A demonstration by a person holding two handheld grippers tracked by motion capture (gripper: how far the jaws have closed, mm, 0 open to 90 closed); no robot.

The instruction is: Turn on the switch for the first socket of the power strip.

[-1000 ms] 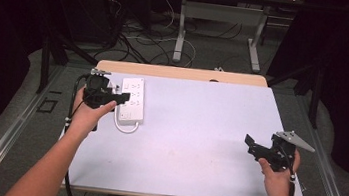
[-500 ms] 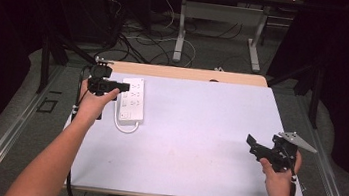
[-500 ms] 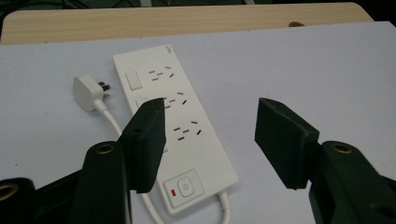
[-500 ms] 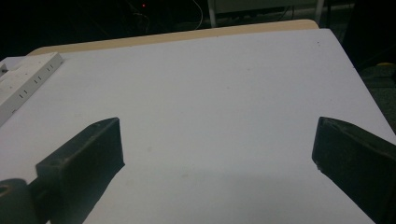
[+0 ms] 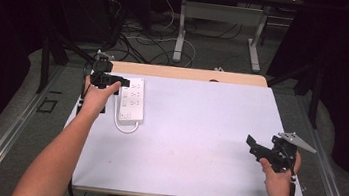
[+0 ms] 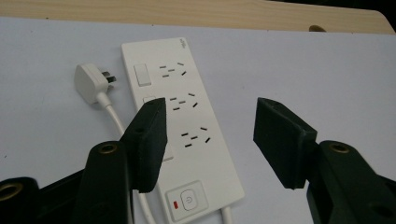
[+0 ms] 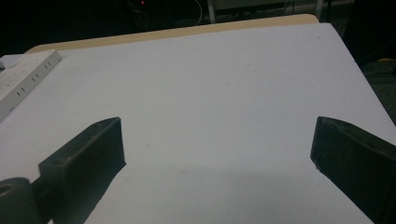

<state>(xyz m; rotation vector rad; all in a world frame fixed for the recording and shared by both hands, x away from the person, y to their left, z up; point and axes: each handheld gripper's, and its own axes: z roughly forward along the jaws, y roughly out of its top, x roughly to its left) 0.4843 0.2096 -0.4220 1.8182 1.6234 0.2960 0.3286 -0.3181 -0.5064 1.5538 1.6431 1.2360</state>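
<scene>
The left gripper (image 5: pixel 123 80), fingers half-narrowed and just closing on nothing, hovers over the white power strip (image 6: pixel 180 126) at the counter's (image 5: pixel 197 146) far-left corner, seemingly approaching; next, lowering onto it, while the right gripper (image 5: pixel 251 143) waits wide.

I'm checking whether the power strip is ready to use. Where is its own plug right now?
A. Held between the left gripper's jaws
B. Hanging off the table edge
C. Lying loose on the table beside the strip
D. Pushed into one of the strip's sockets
C: in the left gripper view the white plug lies flat on the table next to the power strip, prongs bare, and the left gripper has nothing between its open jaws.
</scene>
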